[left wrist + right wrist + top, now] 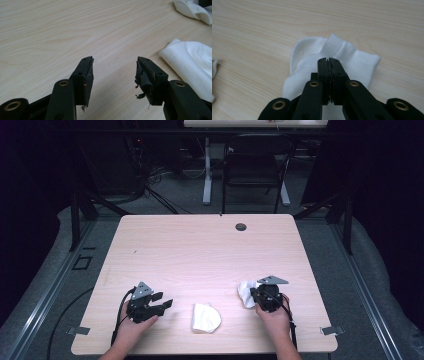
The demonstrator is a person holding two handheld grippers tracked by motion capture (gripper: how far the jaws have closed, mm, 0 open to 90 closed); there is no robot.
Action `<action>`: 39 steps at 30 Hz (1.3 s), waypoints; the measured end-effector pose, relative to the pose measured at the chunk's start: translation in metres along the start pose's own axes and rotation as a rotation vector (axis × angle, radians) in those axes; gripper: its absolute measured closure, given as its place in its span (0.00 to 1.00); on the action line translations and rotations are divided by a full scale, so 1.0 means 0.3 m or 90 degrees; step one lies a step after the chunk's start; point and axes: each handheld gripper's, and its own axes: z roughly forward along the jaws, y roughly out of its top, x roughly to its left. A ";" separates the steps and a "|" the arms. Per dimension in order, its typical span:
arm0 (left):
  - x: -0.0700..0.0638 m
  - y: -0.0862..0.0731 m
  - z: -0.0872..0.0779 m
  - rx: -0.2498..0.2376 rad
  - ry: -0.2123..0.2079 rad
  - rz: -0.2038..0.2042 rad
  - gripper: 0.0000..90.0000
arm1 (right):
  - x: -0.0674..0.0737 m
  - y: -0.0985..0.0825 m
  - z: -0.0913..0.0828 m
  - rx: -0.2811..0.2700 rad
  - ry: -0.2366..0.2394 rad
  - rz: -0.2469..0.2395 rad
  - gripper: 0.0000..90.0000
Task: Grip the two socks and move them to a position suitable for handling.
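Your right tongs (329,60) are pressed together over a white sock (352,58) that lies bunched on the tabletop (200,250); you cannot tell if they pinch the cloth. Its ribbed cuff sticks up just past the tips. Your left tongs (114,65) are wide apart with nothing between them. A second sock (205,318), folded flat, lies between your two hands, near the front edge.

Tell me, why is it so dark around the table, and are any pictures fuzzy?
High view: light falls on the table, the room around stays dark. Left gripper view: the near arms of the left hand-held gripper look soft. Right gripper view: the white sock is bright, its ribbing clear.
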 end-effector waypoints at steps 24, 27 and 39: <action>-0.005 -0.002 0.008 0.003 -0.008 0.002 0.53 | 0.239 0.101 0.176 0.037 0.083 -0.068 1.00; -0.009 -0.002 0.009 0.005 -0.010 0.003 0.53 | 0.283 0.116 0.197 0.038 0.093 -0.086 1.00; -0.017 -0.002 0.015 0.008 -0.016 0.010 0.53 | 0.386 0.156 0.254 0.042 0.127 -0.110 1.00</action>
